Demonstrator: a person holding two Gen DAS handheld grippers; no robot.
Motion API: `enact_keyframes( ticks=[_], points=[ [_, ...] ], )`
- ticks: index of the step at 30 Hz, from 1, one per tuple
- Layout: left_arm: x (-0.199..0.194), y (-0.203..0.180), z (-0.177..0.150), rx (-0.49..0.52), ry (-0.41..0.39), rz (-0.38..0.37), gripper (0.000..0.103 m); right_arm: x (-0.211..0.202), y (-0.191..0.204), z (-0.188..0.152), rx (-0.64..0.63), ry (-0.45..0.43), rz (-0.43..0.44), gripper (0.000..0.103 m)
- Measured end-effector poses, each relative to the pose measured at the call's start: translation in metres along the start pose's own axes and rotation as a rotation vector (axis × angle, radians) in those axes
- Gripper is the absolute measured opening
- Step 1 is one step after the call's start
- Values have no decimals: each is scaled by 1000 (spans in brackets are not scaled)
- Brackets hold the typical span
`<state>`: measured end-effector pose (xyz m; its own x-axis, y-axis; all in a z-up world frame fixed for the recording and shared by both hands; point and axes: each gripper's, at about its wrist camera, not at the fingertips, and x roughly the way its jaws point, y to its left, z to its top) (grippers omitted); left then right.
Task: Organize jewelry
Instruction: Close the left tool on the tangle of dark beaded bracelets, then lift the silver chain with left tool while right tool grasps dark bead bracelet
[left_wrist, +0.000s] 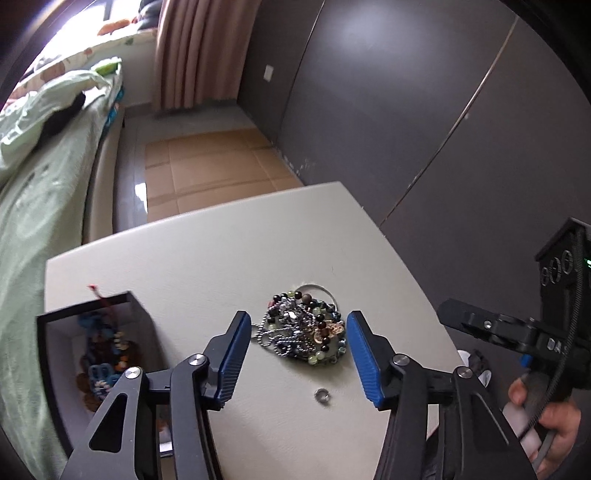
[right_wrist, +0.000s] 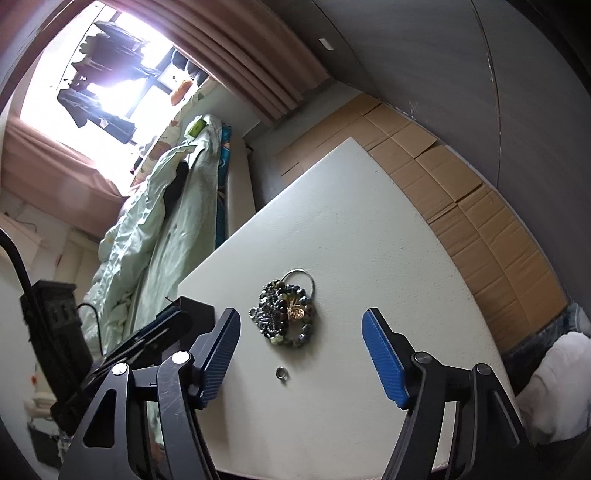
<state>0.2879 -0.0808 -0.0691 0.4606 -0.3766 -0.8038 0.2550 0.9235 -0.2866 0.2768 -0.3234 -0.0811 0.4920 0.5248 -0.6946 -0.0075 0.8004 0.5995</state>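
A bed (left_wrist: 44, 177) lies left of a white table (left_wrist: 207, 251). A black box (left_wrist: 92, 314) stands at its left – tangled jewelry (left_wrist: 304, 328) and a ring (left_wrist: 322, 396) lie mid-table. Left gripper (left_wrist: 295, 354) and right gripper (right_wrist: 301, 354) hover open, empty.

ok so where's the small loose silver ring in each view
Left wrist view: the small loose silver ring lies on the white table, low centre, between the blue fingers.
Right wrist view: the ring sits low centre.
Shared landmark: the tangled pile of beaded jewelry just beyond it.
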Motion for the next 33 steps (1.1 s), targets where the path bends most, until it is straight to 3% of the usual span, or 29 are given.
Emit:
enact_keyframes(
  ticks=[7,11,14,18,26,33],
  points=[
    [40,0,6,-33,88,48,44,-1,-12,4,26,-2,-11,63],
    [53,2,6,-51,112,58,43,-2,-19,6,43,0,-12,61],
    [62,0,6,-45,123,78,43,-3,-22,8,49,-3,-8,61],
    [72,-1,2,-44,138,97,34,-3,-23,8,51,-2,-1,61],
    [82,-9,-2,21,130,180,34,1,-20,8,45,11,0,61],
    [69,-4,-2,10,126,137,12,3,-18,7,39,17,-11,61]
  ],
)
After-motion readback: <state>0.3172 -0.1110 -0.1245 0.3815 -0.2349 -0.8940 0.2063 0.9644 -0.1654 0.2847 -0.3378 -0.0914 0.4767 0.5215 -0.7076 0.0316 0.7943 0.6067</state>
